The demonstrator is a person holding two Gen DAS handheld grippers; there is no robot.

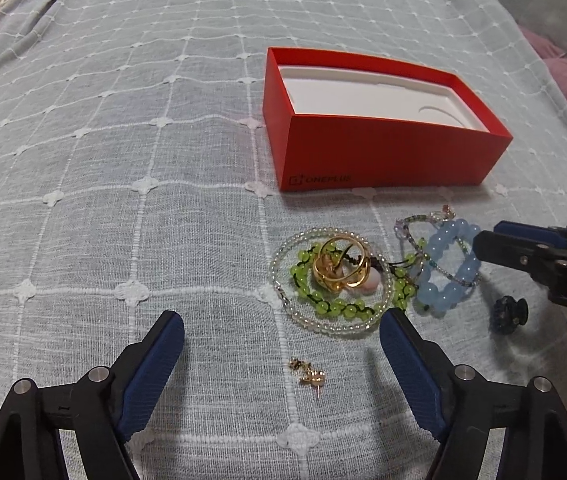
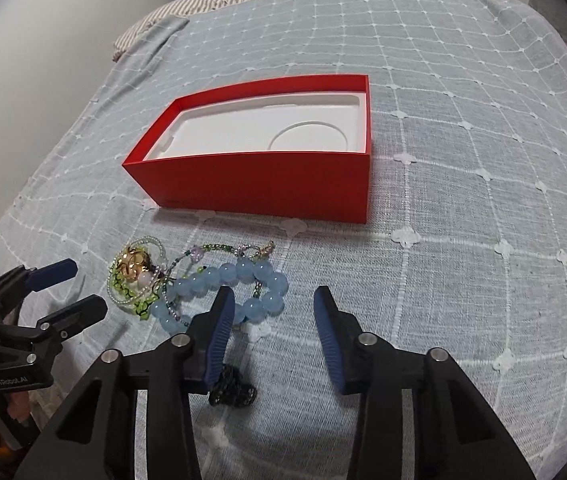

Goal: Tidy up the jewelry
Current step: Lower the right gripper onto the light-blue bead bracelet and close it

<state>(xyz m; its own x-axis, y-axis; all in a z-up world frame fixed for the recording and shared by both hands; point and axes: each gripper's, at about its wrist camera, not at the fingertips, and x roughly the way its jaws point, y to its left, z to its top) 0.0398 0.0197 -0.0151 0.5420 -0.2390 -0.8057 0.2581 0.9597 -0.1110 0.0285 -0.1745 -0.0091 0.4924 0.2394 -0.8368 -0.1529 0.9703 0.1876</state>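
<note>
Jewelry: a tangled pile is laid on the bed's checked cover [image 1: 123, 160], at 6 o'clock of the red box [image 1: 383, 152].
Gold rings [image 1: 337, 266]: stacked at the pile's centre, ringed by a green bead bracelet [image 1: 335, 310].
Blue bead bracelet [image 1: 449, 264]: set at 3 o'clock of the rings, touching the pile.
Gold earrings [image 1: 309, 374]: found at 6 o'clock of the pile, apart from it.
Red box: open, white insert shown.
Left tongs [image 1: 281, 344]: spread wide, earrings between the fingers, untouched.
Right tongs [image 2: 273, 312]: partly spread, nothing pinched; blue beads lie just beside the left finger.
</note>
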